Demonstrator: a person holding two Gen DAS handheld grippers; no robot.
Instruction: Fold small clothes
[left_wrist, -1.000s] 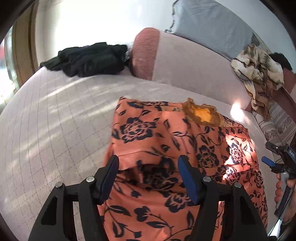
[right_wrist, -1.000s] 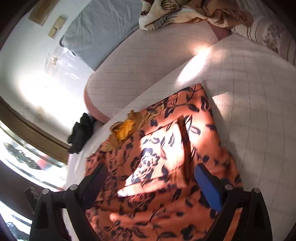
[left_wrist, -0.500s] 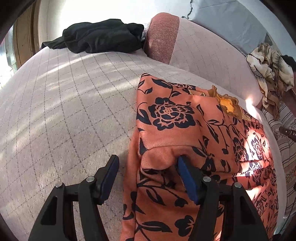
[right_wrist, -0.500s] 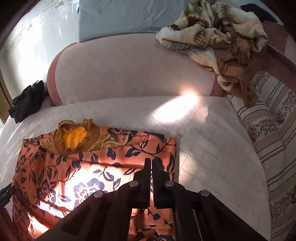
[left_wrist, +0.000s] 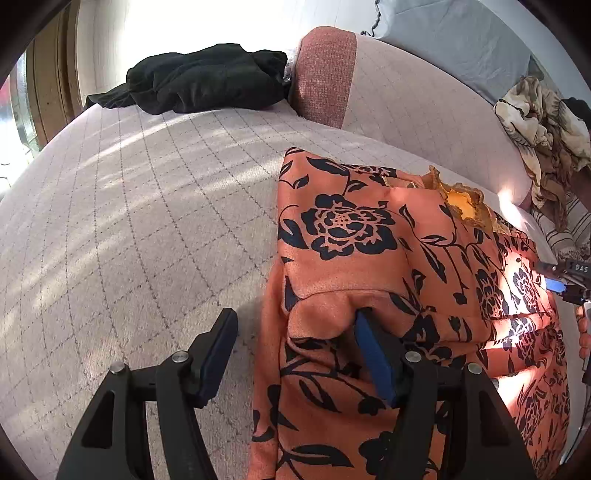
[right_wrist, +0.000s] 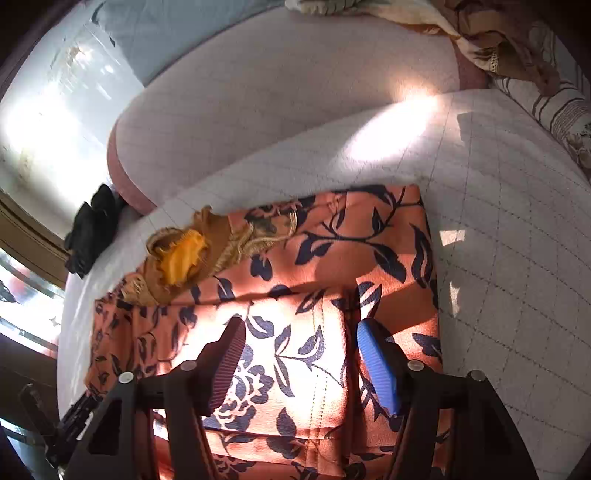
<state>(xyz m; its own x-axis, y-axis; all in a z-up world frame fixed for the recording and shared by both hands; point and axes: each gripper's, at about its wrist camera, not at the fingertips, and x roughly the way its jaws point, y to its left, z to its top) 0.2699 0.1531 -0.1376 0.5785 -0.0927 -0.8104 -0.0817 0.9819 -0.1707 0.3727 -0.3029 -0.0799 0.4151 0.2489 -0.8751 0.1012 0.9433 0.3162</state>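
The orange floral garment (left_wrist: 388, 266) lies part-folded on my quilted sofa seat (left_wrist: 147, 221). My left gripper (left_wrist: 295, 354) straddles its folded sleeve edge, jaws apart, nothing pinched. My right gripper (right_wrist: 299, 362) hovers, jaws just reopening, above the sunlit flap, likely for the next fold.

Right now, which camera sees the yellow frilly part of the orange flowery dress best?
The right wrist view: the yellow frilly part sits large and unblocked on the orange flowery dress. The left wrist view shows it smaller, far back, partly behind a fold.
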